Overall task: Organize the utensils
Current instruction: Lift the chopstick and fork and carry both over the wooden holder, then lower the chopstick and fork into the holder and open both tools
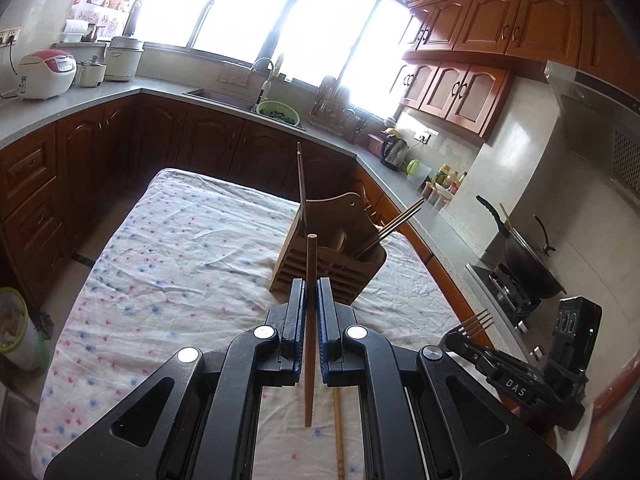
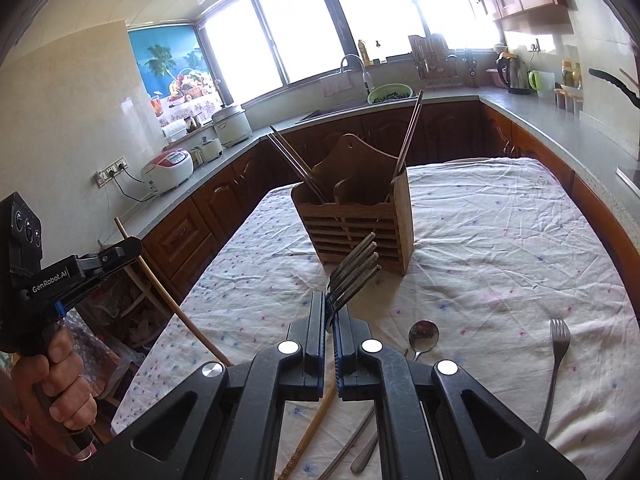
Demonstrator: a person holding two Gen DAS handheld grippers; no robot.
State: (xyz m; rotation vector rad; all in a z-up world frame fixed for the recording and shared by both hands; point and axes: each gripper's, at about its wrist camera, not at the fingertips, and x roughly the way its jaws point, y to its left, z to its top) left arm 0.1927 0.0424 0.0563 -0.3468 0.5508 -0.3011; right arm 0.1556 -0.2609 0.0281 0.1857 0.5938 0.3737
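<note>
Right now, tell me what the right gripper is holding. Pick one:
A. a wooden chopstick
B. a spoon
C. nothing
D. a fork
D: in the right wrist view the right gripper is closed on a fork, whose four tines stick out past the fingers toward the wooden utensil holder; the spoon lies on the tablecloth, and the wooden chopstick is in the left gripper.

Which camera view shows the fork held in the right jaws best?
The right wrist view: the fork fills the centre, four tines clear, clamped in the right gripper. The left wrist view shows only its tines, at the edge.
</note>
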